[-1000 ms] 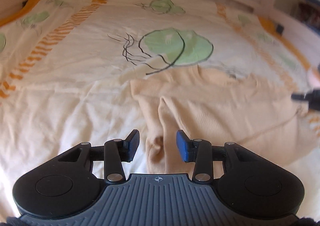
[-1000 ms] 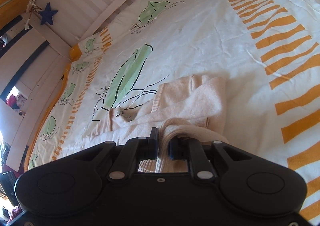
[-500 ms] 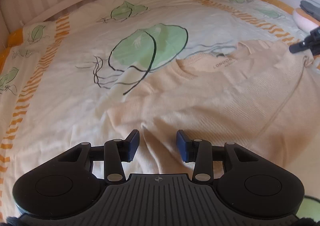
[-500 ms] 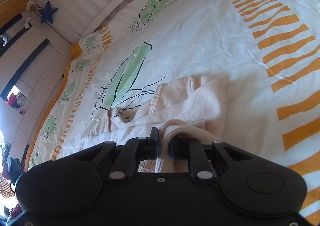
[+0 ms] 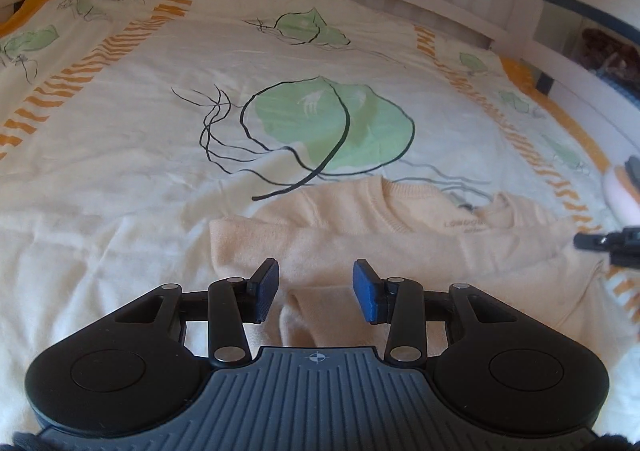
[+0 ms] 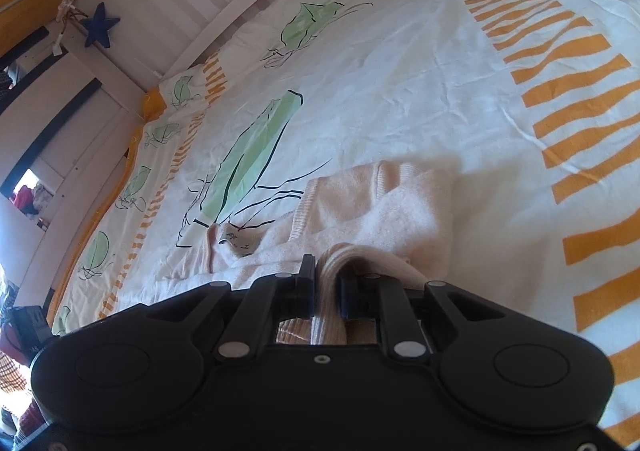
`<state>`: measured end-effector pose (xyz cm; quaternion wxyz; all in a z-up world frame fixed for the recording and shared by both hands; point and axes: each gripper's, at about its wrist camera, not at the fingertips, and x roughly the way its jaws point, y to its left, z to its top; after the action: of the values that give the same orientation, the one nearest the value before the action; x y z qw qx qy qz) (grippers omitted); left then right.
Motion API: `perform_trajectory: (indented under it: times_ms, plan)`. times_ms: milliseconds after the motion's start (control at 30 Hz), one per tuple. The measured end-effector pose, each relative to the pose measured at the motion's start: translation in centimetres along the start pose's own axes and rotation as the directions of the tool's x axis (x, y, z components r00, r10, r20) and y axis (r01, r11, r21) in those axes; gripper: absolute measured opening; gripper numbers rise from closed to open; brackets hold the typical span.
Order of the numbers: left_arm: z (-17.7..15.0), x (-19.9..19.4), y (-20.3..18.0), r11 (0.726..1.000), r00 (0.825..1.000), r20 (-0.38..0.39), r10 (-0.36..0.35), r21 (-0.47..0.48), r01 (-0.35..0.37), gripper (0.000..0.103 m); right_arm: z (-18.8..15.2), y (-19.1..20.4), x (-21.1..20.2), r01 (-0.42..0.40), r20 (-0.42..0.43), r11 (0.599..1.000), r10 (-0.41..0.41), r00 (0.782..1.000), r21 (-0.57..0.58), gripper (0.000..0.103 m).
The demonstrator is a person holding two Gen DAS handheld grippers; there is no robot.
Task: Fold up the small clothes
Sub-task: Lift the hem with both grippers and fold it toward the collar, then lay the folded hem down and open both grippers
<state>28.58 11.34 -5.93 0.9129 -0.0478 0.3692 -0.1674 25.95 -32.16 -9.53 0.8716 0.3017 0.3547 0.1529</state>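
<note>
A small cream knitted sweater [image 5: 400,247] lies spread on the white bedspread printed with green leaves and orange stripes [image 5: 120,179], just below the big green leaf. The left gripper [image 5: 316,287] hovers over its near edge — blue pads apart, gripping nothing. The right gripper [image 6: 326,287] pinches a bunched fold of the sweater — jaws nearly closed.

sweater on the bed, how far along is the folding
Early. Done: the cream sweater is spread on the bedspread, neckline away from the camera. In hand: the right claw is shut on a bunched edge; the left claw is open over a sleeve fold. Left: body folds.
</note>
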Motion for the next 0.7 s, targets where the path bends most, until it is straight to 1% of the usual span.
perform_trajectory:
  times_ms: [33,67,100,133,167,233,333,467,567,633,700]
  plan:
    - [0.1,-0.4,0.1,1.0,1.0,0.0,-0.02,-0.016,0.02,0.046,0.0,-0.1,-0.1,-0.004,0.003,1.0,0.004,1.0,0.004,0.023]
    - [0.1,-0.8,0.3,0.998,0.999,-0.007,-0.046,-0.033,0.045,0.057,0.0,-0.2,-0.1,-0.008,0.004,1.0,0.008,1.0,0.01,0.023]
    - [0.0,-1.2,0.3,0.996,0.997,-0.018,-0.072,-0.048,0.071,0.064,0.0,-0.4,-0.1,-0.011,0.002,1.0,0.011,1.0,0.016,0.023]
    - [-0.2,-1.6,0.3,0.993,0.995,-0.027,-0.098,-0.064,0.096,0.076,0.0,-0.5,0.0,-0.013,0.0,1.0,0.013,1.0,0.024,0.023]
    - [-0.4,-2.0,0.2,0.989,0.991,-0.036,-0.129,-0.083,0.126,0.082,0.0,-0.7,0.0,-0.014,-0.004,0.999,0.015,1.0,0.034,0.023]
    - [-1.1,-2.7,-0.1,0.981,0.986,-0.046,-0.161,-0.119,0.154,0.084,0.0,-1.0,0.1,-0.021,-0.007,0.999,0.022,1.0,0.049,0.023]
    - [-2.4,-3.4,-0.9,0.975,0.984,-0.063,-0.166,-0.159,0.154,0.084,0.0,-0.9,0.1,-0.02,-0.008,0.999,0.021,1.0,0.042,0.023]
    - [-3.7,-3.5,-1.7,0.972,0.98,-0.1,-0.174,-0.177,0.155,0.084,0.0,-0.5,-0.1,-0.018,-0.007,1.0,0.019,1.0,0.024,0.023]
    - [-4.4,-2.5,-1.9,0.974,0.975,-0.144,-0.166,-0.178,0.14,0.084,0.0,-0.3,-0.1,-0.019,-0.006,1.0,0.019,1.0,0.016,0.023]
    - [-4.6,-2.1,-1.9,0.975,0.977,-0.15,-0.151,-0.184,0.122,0.084,0.0,-0.4,-0.2,-0.022,-0.005,1.0,0.022,1.0,0.02,0.023]
    - [-4.6,-1.6,-1.7,0.971,0.978,-0.15,-0.147,-0.212,0.114,0.084,0.1,-0.4,-0.2,-0.024,-0.004,1.0,0.024,1.0,0.019,0.023]
